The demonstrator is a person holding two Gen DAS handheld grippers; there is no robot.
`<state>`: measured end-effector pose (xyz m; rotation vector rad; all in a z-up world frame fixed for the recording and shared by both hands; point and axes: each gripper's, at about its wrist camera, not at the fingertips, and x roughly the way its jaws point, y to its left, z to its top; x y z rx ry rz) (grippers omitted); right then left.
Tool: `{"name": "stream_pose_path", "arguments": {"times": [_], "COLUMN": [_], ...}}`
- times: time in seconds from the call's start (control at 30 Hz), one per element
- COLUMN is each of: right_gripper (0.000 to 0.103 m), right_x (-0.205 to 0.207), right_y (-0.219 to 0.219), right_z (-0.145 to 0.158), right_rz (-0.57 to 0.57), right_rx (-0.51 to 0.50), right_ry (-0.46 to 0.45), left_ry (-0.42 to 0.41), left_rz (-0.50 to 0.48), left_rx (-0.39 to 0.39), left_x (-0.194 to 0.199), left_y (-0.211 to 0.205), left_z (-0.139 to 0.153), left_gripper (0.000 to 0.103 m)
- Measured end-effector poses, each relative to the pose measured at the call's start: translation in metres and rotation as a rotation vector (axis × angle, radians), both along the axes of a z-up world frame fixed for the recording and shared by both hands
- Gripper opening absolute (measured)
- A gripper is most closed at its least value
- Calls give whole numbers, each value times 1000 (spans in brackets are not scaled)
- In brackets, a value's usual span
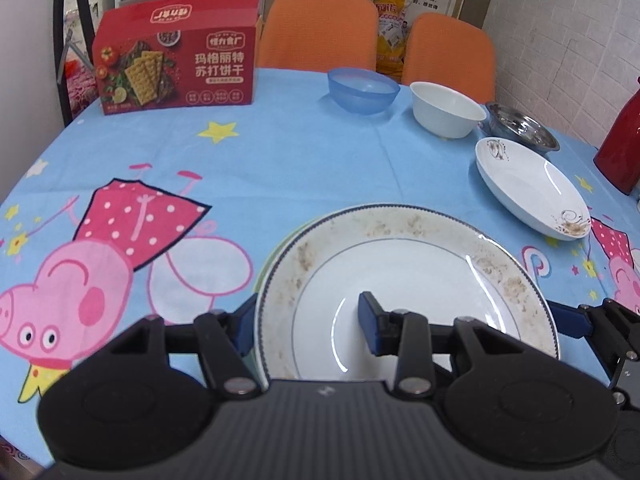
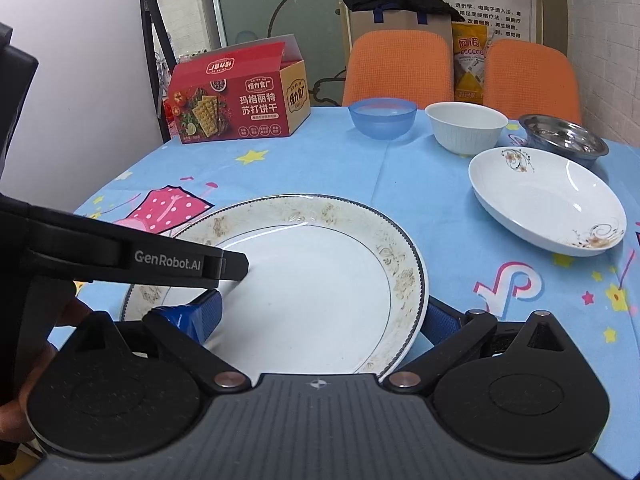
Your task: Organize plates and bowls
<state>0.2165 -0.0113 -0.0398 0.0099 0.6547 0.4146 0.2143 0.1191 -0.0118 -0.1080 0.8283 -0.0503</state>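
A large white plate with a brownish patterned rim (image 1: 400, 264) (image 2: 304, 280) sits near me; a second plate's edge shows under its left side. My left gripper (image 1: 308, 326) straddles the plate's left rim, one blue finger inside, one outside. My right gripper (image 2: 324, 320) straddles the right rim likewise. Whether either set of jaws presses the rim I cannot tell. A white floral deep plate (image 1: 532, 188) (image 2: 548, 208) lies to the right. Behind stand a blue bowl (image 1: 363, 90) (image 2: 382, 118), a white bowl (image 1: 446, 108) (image 2: 466, 126) and a steel bowl (image 1: 522, 128) (image 2: 564, 138).
A red cracker box (image 1: 176, 60) (image 2: 236, 100) stands at the back left of the round table with its blue cartoon cloth (image 1: 280, 160). A red jug (image 1: 620, 144) stands at the right edge. Two orange chairs (image 1: 320, 32) are behind.
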Motion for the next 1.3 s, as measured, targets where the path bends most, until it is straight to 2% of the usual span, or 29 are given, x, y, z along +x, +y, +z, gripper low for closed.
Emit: {"name": "stream_pose_path", "arguments": {"times": [0.1,0.17,0.23,0.3,0.43,0.47,0.57,0.73,1.03,1.3], "right_gripper": [90,89,88,88,89,89,89,89,89,89], "right_x": [5,6,5,2,0,1,0,-5,-6,7], "right_y": [2,0,-3,-10,-33,-37,-50,-67,-114,-142], "right_z": [-6,-9,-9,-4,10,13,15,10,3,-2], "right_rz": [-4,1,3,-16,-83,-95,-128,-174,-295,-356], "right_rx": [-29,-25,-15,14,72,72,88,82,120,155], "right_ry": [-13,-11,-6,-32,-61,-60,-61,-28,13,44], "left_ry": [7,-24,-67,-125,-179,-184,-181,-151,-138,-110], "left_rz": [-7,-10,4,16,33,34,29,-1,-57,-65], "left_rx": [-21,-4,-12,-28,-14,-13,-3,-39,-2,18], "left_x": [3,0,-4,-10,-12,-11,-6,-2,8,26], "left_y": [2,1,4,9,11,9,2,-15,-52,-70], "left_z": [-8,-7,1,14,38,41,43,40,41,40], "left_gripper": [40,41,49,64,69,76,76,77,77,77]}}
